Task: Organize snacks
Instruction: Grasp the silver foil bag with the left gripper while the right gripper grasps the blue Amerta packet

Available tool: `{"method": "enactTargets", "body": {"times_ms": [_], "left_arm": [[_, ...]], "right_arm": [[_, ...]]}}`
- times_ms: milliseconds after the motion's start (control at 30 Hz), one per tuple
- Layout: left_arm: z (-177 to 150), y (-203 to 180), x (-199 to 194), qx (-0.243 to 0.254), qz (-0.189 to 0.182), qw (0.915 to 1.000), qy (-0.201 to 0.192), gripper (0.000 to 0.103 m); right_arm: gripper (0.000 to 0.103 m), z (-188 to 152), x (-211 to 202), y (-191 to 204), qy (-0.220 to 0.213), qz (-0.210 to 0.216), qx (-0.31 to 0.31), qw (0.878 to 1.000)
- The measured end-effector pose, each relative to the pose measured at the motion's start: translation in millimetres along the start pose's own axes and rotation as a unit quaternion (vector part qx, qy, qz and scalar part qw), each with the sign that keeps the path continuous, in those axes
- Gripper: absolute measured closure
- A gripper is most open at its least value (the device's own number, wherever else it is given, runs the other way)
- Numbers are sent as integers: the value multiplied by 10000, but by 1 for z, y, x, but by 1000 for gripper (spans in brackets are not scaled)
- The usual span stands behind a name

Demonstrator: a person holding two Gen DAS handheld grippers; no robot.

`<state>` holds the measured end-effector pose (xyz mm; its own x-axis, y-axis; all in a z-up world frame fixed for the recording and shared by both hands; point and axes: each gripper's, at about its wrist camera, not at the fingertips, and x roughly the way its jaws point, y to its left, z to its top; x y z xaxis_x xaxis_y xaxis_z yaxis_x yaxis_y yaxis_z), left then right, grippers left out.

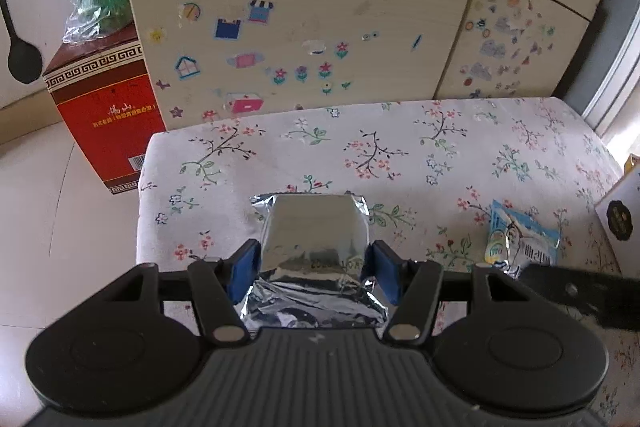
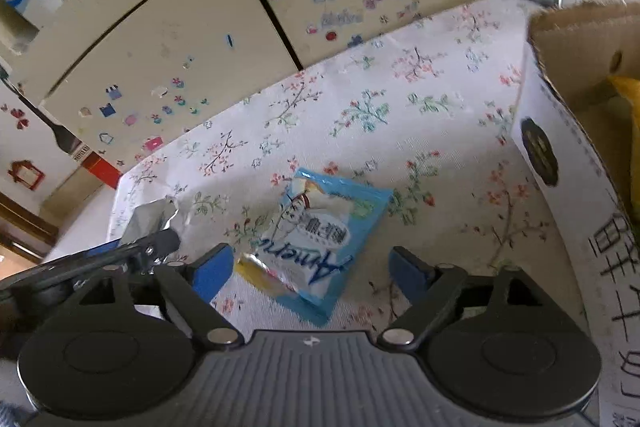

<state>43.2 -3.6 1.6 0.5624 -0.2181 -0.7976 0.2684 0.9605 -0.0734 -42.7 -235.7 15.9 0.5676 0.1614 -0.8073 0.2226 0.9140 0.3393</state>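
I see a crinkled, shiny foil packet (image 1: 316, 235), a glossy plastic blue packet (image 2: 320, 239) at three o'clock, and matt floral cloth (image 1: 400, 155).

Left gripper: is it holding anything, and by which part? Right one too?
The left gripper clamps the silver foil packet across its two side edges. The right gripper is open, holding nothing.
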Motion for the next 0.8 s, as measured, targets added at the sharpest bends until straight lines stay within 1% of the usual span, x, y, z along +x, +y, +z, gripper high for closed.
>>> {"method": "enactTargets", "body": {"times_ms": [100, 167, 300, 333, 433, 533, 667, 800], "left_arm": [[-2, 4, -2, -48, -27, 10000, 6, 42], [-4, 5, -2, -68, -41, 10000, 34, 40], [-9, 7, 0, -65, 13, 9999, 102, 37], [-10, 6, 0, -37, 33, 9999, 103, 36], [-12, 6, 1, 36, 70, 9999, 79, 35], [-11, 5, 2, 58, 76, 9999, 61, 37], [-11, 3, 2, 56, 77, 10000, 12, 42], [-12, 1, -5, -72, -39, 10000, 1, 43]], "right_arm": [[13, 0, 5, 8, -116, -249, -196, 9994], [13, -1, 9, 16, -187, -443, -402, 9980], [13, -6, 19, 31, -362, -801, -859, 9924], [14, -7, 22, 34, -414, -912, -1001, 9899], [30, -10, 26, 38, -620, -1177, -1375, 9815], [42, -7, 24, 31, -732, -1135, -1393, 9810], [43, -3, 16, 16, -714, -820, -1285, 9857], [43, -4, 10, 10, -616, -655, -1166, 9891]]}}
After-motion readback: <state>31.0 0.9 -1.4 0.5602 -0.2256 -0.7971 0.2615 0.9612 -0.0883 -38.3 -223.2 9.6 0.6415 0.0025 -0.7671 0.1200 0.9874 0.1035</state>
